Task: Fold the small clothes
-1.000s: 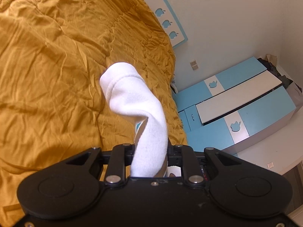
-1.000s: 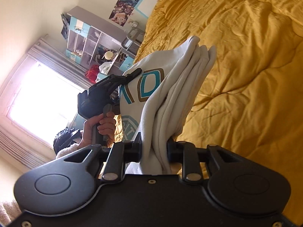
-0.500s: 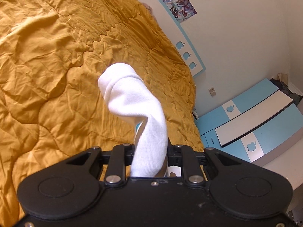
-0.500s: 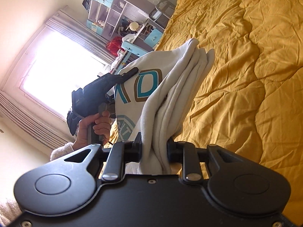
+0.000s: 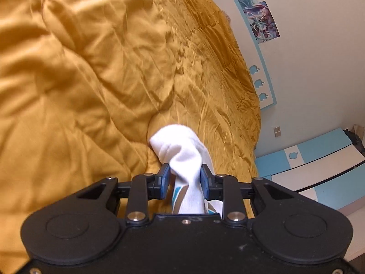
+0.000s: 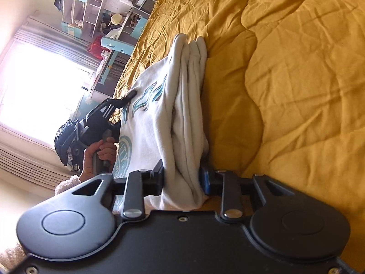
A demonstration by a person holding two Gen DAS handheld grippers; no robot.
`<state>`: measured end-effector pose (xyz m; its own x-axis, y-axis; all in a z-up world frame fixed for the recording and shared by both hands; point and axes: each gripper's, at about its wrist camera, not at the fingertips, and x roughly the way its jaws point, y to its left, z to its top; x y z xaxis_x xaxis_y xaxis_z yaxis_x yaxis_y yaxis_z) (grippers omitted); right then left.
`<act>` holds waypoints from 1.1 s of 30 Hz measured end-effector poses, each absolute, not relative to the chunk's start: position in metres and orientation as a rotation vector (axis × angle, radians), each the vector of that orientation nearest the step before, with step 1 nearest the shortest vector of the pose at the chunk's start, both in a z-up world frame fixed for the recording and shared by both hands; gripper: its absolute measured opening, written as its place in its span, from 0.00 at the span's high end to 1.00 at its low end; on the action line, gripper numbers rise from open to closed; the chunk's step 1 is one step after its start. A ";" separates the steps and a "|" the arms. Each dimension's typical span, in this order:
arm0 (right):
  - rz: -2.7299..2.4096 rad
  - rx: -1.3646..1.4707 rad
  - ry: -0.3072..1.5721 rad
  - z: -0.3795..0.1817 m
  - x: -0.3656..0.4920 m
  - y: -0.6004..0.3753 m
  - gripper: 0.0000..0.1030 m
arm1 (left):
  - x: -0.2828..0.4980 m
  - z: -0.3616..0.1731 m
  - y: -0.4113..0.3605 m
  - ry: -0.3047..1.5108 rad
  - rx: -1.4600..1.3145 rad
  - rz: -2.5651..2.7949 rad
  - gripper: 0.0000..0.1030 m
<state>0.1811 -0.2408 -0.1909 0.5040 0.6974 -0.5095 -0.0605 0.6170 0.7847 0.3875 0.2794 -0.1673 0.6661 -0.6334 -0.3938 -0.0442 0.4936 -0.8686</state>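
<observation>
Right wrist view: we log the folded white garment [image 6: 182, 118], long axis running away from us, lying on the yellow duvet [image 6: 296, 91]; right hand-held gripper [image 6: 183, 179] and left hand-held gripper [image 5: 185, 178] have just been easing apart, each with cloth between its jaws.

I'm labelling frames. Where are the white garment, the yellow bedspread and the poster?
white garment [image 6: 187, 105], right wrist view, bunched folds.
yellow bedspread [image 5: 91, 68], left wrist view, a bare wrinkled stretch.
poster [image 5: 262, 20], left wrist view, its middle.
</observation>
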 end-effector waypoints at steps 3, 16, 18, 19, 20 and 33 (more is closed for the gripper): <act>0.469 0.737 0.876 -0.166 0.171 -0.249 0.65 | 0.365 -0.134 0.297 0.730 -0.980 -0.431 0.73; 0.353 0.306 0.614 -0.122 0.303 -0.173 0.65 | 0.200 -0.137 0.179 0.849 -0.839 -0.776 0.64; 0.317 0.275 0.661 -0.136 0.323 -0.167 0.65 | 0.195 -0.144 0.176 0.849 -0.812 -0.777 0.64; 0.316 0.268 0.674 -0.141 0.331 -0.165 0.71 | 0.195 -0.148 0.174 0.865 -0.788 -0.776 0.64; 0.317 0.255 0.695 -0.146 0.334 -0.162 0.83 | 0.193 -0.150 0.172 0.870 -0.774 -0.767 0.64; 0.254 0.350 0.675 -0.144 0.316 -0.178 0.75 | 0.201 -0.137 0.191 0.820 -0.889 -0.786 0.63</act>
